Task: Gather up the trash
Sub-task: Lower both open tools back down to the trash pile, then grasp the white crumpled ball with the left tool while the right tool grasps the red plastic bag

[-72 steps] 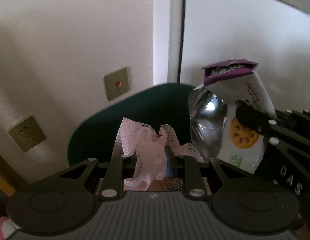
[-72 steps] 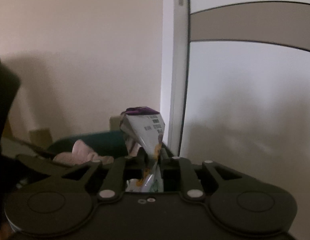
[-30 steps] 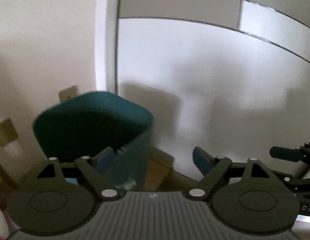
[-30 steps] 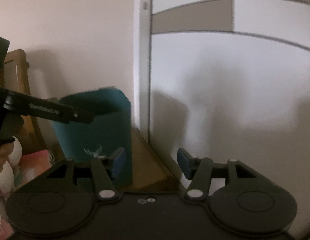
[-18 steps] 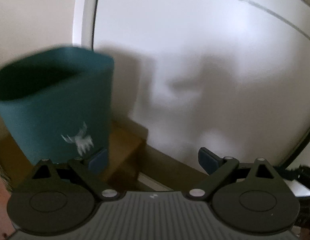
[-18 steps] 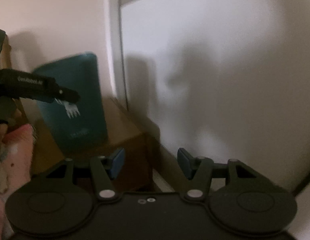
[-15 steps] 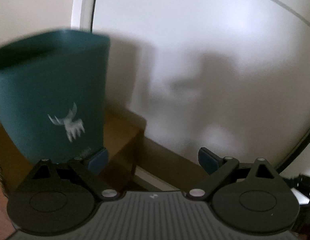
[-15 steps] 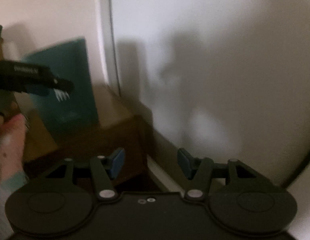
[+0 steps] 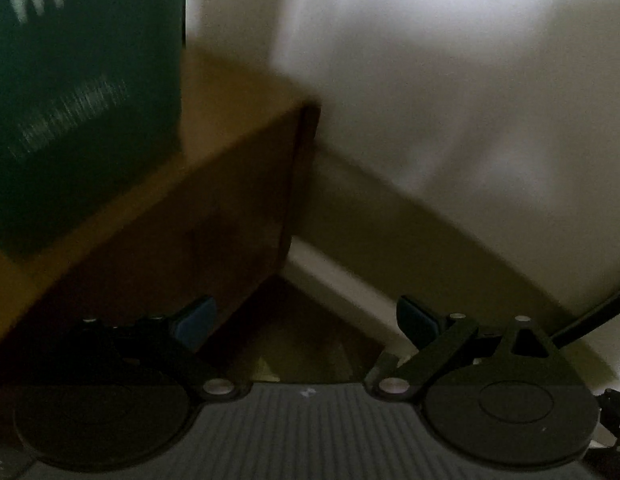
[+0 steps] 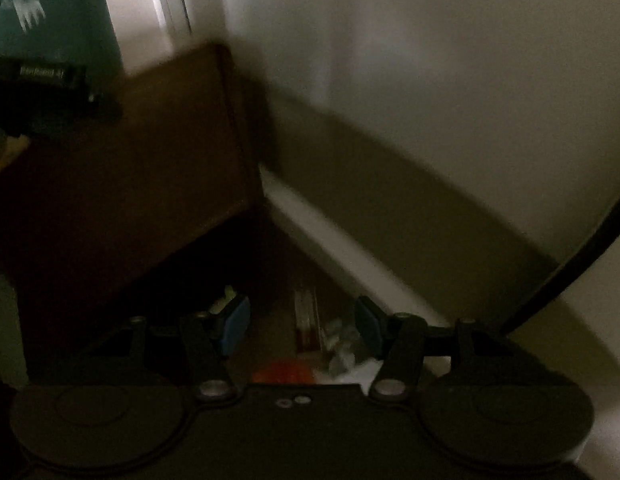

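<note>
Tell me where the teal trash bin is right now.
The teal trash bin fills the upper left of the left wrist view, standing on a brown wooden cabinet beside the white wall; the right wrist view catches it top left.

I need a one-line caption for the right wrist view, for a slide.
Open right gripper aims down at blurred floor litter beside the wooden cabinet; teal bin stands on top.

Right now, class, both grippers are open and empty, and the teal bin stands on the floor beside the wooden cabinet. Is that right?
Not quite. The teal bin stands on top of the wooden cabinet, not on the floor; the left wrist view shows it. The left gripper and right gripper are indeed open and empty.
</note>
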### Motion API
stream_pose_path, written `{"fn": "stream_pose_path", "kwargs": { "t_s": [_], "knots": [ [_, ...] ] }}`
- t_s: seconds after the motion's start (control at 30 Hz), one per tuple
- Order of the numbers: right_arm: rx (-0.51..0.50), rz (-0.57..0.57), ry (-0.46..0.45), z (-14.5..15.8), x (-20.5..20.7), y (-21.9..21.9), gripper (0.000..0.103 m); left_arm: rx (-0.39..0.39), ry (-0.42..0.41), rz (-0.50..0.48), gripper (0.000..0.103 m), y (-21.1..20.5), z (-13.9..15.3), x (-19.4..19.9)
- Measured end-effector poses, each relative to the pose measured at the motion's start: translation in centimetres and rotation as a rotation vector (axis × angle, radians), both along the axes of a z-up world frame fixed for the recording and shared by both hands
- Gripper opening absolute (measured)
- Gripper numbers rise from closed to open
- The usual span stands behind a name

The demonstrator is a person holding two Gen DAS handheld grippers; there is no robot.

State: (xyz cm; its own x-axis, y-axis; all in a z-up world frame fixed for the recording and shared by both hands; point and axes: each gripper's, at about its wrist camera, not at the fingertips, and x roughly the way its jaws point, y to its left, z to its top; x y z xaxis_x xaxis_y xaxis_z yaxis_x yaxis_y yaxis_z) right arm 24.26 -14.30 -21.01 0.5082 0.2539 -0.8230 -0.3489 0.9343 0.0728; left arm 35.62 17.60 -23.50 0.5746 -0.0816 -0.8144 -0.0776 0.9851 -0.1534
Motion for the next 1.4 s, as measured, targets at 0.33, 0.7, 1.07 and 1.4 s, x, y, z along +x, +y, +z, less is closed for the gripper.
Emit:
{"fn": "stream_pose_path", "kwargs": {
  "t_s": [0.33,0.7,1.07,1.4],
  "knots": [
    [-0.074,0.081,0.181,-11.8,2.8,0.3,0.058,0.003,0.252,0.047,0.097,0.7,-17.1,5.8],
    [-0.146,0.162,0.333,-21.7,4.0,1.1,0.058,-0.112,0.543,0.291,0.097,3.3,-33.4,8.3],
    [-0.196,0.241,0.404,-27.5,4.6,2.3,0.058,-0.2,0.633,0.436,0.097,2.8,-42.1,9.3],
    [-0.258,0.306,0.386,-30.5,4.9,4.3,0.057,-0.2,0.647,0.501,0.097,2.3,-44.6,8.2]
  ]
}}
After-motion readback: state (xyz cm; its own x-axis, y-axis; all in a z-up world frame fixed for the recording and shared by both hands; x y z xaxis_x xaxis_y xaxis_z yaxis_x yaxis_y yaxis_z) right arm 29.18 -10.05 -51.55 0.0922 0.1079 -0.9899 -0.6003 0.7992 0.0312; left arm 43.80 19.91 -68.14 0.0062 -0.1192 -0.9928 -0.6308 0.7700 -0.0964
